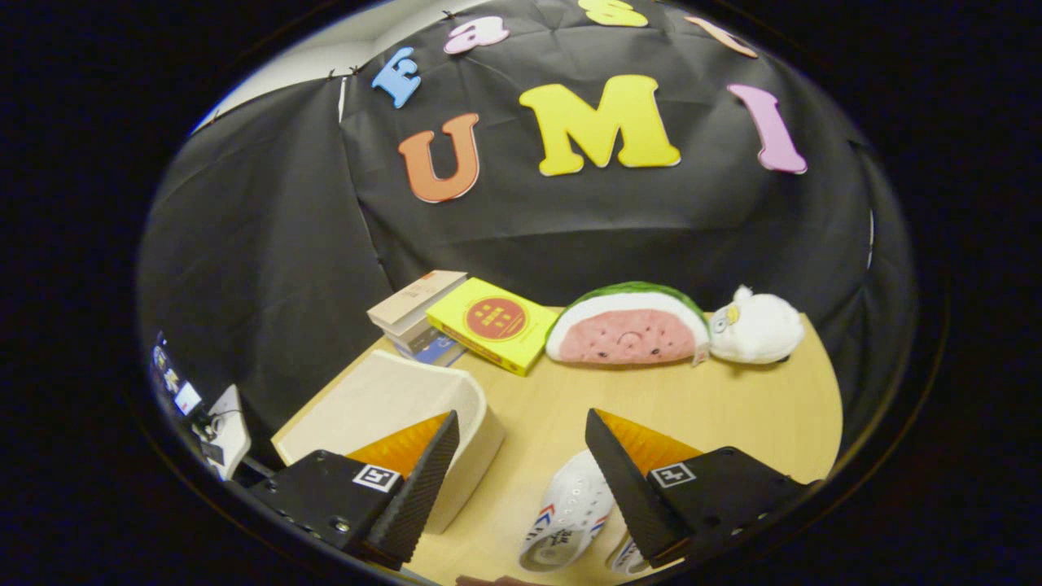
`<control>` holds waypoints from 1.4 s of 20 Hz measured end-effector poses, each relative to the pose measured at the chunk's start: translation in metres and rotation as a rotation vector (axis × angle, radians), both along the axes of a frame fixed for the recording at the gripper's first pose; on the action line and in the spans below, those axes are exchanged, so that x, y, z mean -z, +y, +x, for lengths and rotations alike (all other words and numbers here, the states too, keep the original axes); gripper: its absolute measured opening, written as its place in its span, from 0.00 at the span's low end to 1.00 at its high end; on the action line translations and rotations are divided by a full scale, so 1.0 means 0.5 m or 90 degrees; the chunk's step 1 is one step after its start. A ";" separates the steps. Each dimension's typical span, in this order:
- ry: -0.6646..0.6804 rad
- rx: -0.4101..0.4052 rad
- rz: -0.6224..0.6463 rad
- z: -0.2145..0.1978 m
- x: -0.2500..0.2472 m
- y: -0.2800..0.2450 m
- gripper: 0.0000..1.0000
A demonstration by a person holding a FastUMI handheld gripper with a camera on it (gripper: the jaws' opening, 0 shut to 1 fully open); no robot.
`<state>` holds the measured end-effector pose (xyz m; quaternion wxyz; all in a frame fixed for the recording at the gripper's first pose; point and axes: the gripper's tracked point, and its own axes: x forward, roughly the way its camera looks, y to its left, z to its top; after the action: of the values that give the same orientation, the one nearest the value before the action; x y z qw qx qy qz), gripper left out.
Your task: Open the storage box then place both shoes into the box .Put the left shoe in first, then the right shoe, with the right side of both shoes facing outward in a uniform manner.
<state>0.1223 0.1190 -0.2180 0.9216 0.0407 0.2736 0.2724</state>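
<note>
Shoes [567,513] lie between open hand-held gripper [521,480] fingers.

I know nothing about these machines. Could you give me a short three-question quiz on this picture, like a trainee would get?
1. True or false: the tool is clamped on a shoe.
2. Which lies nearest the tool's right finger? A) white shoe B) yellow book C) watermelon plush
3. Fill in: the cream storage box sits beside the tool's ____ finger.

Key: 1 false, the fingers stand apart with nothing between them; 2 A; 3 left.
</note>
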 end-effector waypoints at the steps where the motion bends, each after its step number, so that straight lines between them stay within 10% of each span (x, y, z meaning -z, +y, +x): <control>1: 0.019 -0.036 0.011 0.000 0.012 0.025 0.95; 16: 0.506 -0.259 0.335 -0.032 0.156 0.167 0.94; 28: 0.582 -0.192 0.377 -0.026 0.119 0.136 0.39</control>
<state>0.1093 0.1872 -0.2775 0.6096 0.3717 0.5596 0.4209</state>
